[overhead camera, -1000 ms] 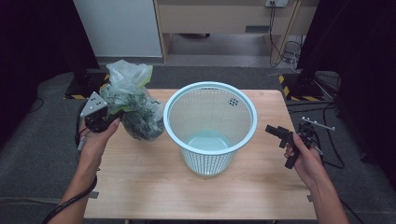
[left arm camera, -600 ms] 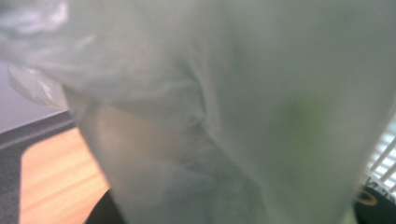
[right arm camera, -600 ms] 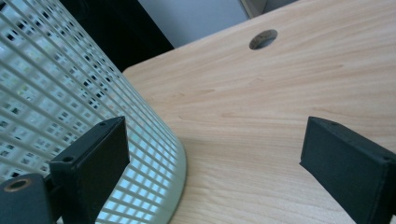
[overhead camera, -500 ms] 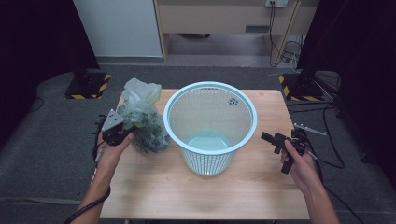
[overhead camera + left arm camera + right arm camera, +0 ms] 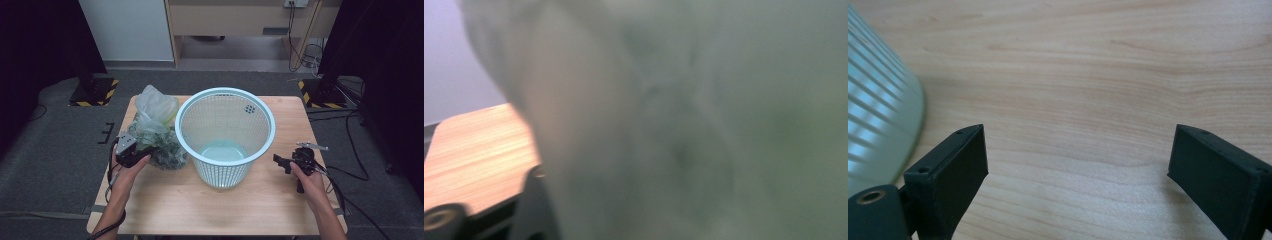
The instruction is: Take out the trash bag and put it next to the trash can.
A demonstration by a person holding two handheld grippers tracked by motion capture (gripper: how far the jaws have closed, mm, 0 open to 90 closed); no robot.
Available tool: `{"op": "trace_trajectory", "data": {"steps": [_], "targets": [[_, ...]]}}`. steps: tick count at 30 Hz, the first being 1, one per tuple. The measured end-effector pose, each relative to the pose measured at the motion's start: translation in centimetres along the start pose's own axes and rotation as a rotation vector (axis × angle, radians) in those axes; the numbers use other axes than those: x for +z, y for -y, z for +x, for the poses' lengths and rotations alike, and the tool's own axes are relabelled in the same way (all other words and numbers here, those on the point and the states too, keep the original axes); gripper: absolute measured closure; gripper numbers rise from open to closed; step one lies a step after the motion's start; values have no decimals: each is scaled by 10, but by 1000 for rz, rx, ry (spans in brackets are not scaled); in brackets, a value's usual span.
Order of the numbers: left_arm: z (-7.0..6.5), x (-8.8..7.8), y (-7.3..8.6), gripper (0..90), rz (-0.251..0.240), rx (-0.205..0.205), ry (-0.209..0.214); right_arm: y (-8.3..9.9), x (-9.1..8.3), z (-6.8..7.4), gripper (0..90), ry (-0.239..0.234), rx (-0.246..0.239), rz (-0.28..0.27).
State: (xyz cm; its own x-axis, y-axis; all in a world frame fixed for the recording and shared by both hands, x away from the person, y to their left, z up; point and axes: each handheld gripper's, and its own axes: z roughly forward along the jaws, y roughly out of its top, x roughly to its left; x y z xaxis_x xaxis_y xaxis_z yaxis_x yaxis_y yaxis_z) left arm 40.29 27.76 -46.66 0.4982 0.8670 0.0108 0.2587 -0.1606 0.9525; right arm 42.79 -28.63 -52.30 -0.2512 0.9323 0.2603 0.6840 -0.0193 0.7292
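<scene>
Centrally on the wooden table (image 5: 240, 210) a pale blue mesh basket (image 5: 225, 135) is stood upright, its wide rim uppermost and its solid bottom seen through the open top; nothing is seen lying inside it, though the lattice wall hides part of the floor. At nine o'clock from the basket, just beside its wall and resting on the tabletop, a translucent plastic bag (image 5: 156, 131) is placed. Dark green leafy matter is packed in the bag's lower half, while its upper half is bunched into a loose, pale, crumpled top toward eleven o'clock. Whether the bag touches the basket cannot be told.

At the bag's seven o'clock side the left gripper (image 5: 131, 150) is held by the person's left hand (image 5: 125, 172). Its jaws have just been opening, and in the left gripper view the bag (image 5: 694, 125) is pressed so close to the lens that it is blurred; part of one jaw is seen at the bottom, with bag film against it. The bag is judged released, though the pads themselves are not shown.

At three o'clock from the basket, apart from it, the right gripper (image 5: 287, 162) is held low over bare wood, its jaws spread wide with nothing between them, as seen in the right gripper view (image 5: 1075, 170), where the basket wall (image 5: 878, 120) is caught at nine o'clock.
</scene>
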Motion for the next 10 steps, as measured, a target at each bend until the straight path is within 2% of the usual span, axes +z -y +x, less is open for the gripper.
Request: {"op": "trace_trajectory", "data": {"steps": [4,6,10], "targets": [[-1,0,2,291,-10,-10,-6,8,8,1,74,41,-57,29],[-1,-1,4,276,-13,-10,-7,12,10,4,70,69,-120,16],[-3,-1,5,259,-21,-13,-15,13,11,6,45,65,-144,29]]}}
